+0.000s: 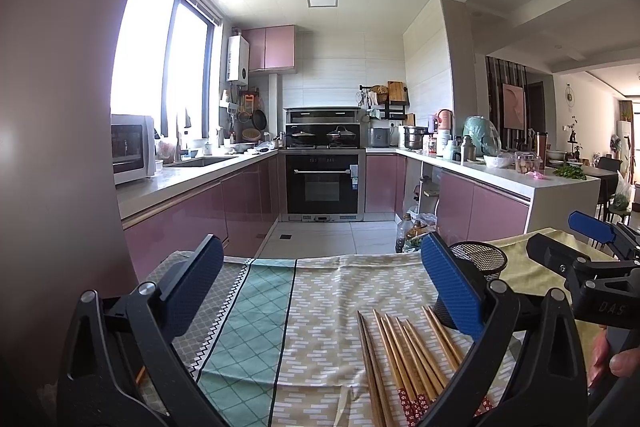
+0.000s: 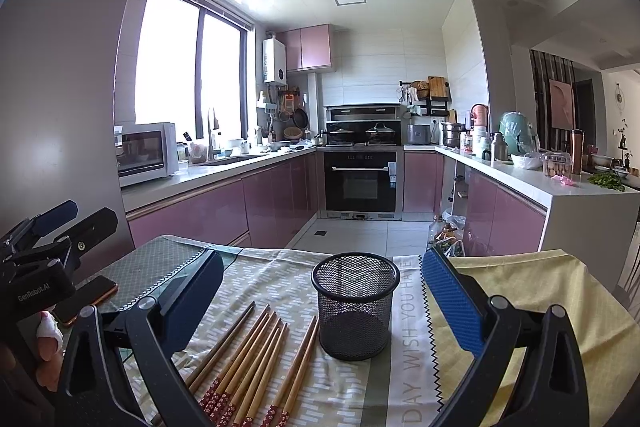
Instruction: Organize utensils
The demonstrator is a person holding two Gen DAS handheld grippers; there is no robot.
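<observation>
Several wooden chopsticks (image 2: 256,359) with red patterned ends lie side by side on the tablecloth, left of an upright, empty black mesh cup (image 2: 354,307). My right gripper (image 2: 324,299) is open, held above the cloth, with the cup and chopsticks ahead between its blue-padded fingers. In the left wrist view the chopsticks (image 1: 408,359) lie low and right of centre. There the cup (image 1: 480,259) is partly hidden behind my finger. My left gripper (image 1: 324,287) is open over bare cloth and holds nothing. Each gripper shows at the other view's edge: the right gripper (image 1: 572,241), the left gripper (image 2: 76,223).
The table wears a beige, green and yellow patchwork cloth (image 2: 280,275). A phone (image 2: 86,297) lies at its left edge, near a person's hand (image 2: 48,343). Beyond the table's far edge is a kitchen floor with bottles (image 1: 408,231), pink cabinets and an oven (image 2: 360,183).
</observation>
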